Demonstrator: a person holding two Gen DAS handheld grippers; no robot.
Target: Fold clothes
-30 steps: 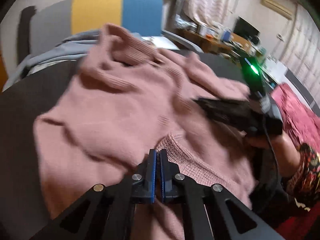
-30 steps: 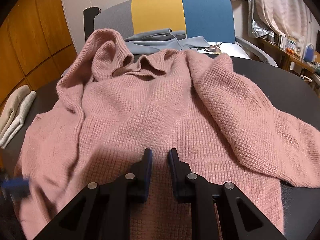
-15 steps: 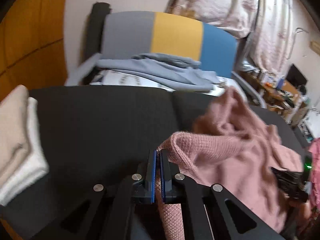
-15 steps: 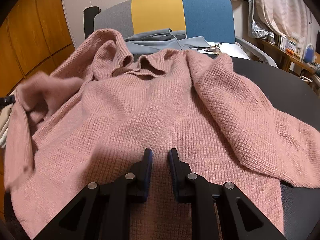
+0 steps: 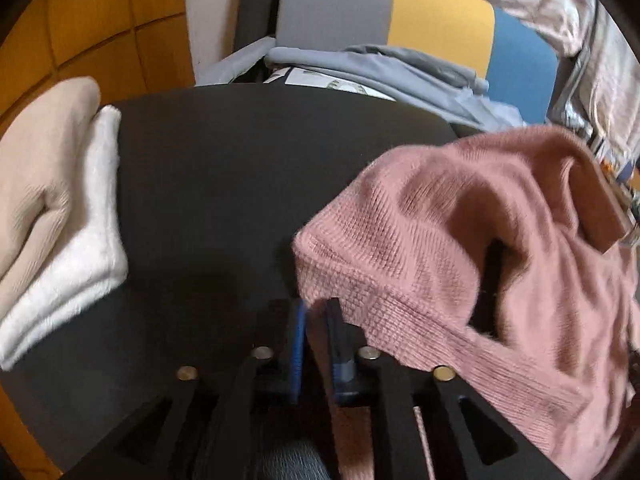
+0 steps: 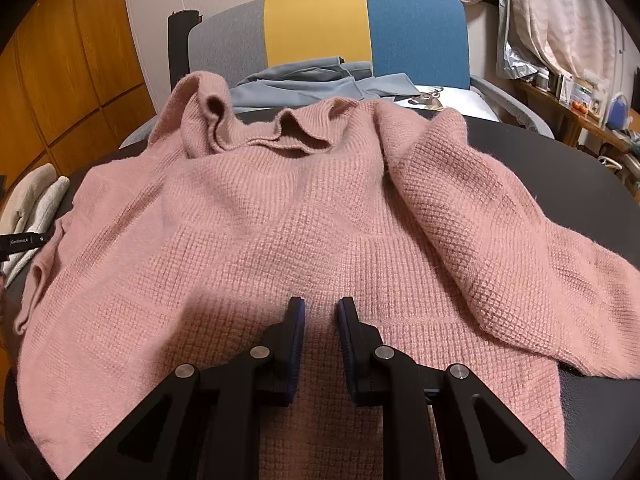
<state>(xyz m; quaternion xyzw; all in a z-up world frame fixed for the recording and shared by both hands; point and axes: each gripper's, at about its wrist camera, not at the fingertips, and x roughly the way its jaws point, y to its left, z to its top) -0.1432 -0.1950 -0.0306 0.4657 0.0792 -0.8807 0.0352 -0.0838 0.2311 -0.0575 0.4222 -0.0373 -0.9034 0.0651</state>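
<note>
A pink knit sweater [image 6: 288, 240] lies spread on the round black table [image 6: 560, 168], collar at the far side, right sleeve folded in over the body. My right gripper [image 6: 320, 312] rests over the sweater's hem near the front, jaws slightly apart with nothing between them. My left gripper [image 5: 318, 312] is shut on the cuff of the sweater's left sleeve [image 5: 440, 248] and holds it at the table's left side, the sleeve draping to the right. The left gripper's tip also shows at the left edge of the right wrist view [image 6: 24, 242].
Folded beige and white clothes [image 5: 52, 208] lie at the table's left edge. A grey-yellow-blue chair [image 6: 328, 36] stands behind the table with grey garments [image 6: 312, 84] on it. A cluttered shelf [image 6: 580, 96] is at the right.
My left gripper has carried the sleeve cuff from over the sweater body out to the left side of the table, pulling the sleeve outward. The right gripper has not moved.
</note>
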